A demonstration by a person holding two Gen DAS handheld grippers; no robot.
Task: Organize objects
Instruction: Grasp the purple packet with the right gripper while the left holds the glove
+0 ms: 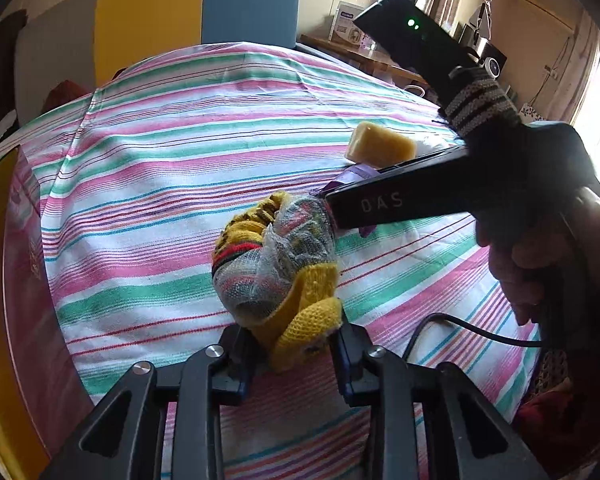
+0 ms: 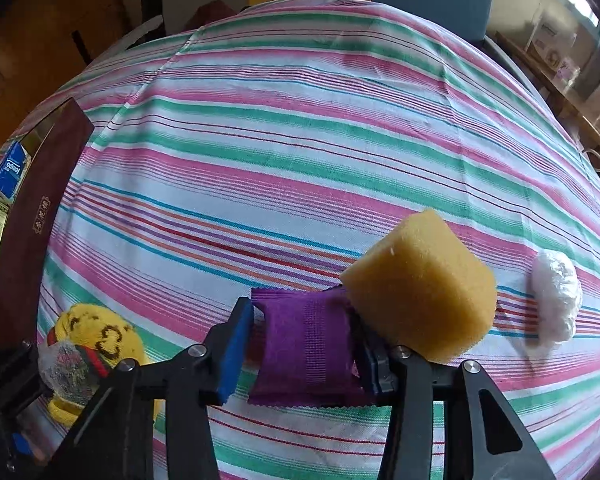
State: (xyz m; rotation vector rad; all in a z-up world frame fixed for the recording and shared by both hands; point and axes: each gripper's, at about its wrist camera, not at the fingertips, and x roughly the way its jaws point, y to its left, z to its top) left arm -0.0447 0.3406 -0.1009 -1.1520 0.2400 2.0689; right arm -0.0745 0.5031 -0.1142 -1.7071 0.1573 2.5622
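Left gripper [image 1: 296, 344] pinches yellow sock bundle [image 1: 276, 264]; right gripper [image 2: 304, 348] pinches purple packet [image 2: 304, 348]. Mid-carry; next, probably box [image 2: 32, 216] at table's left edge.

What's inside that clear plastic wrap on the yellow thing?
Through the plastic wrap a yellow knitted item with red, green and black bands shows, gripped by the left gripper. Anything rolled deeper inside is hidden.

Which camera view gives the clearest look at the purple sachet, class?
The right wrist view: the purple sachet fills the middle, pinched between the right tongs, its crimped edges plain. The left wrist view shows only a purple sliver poking out from behind the right tongs' dark body.
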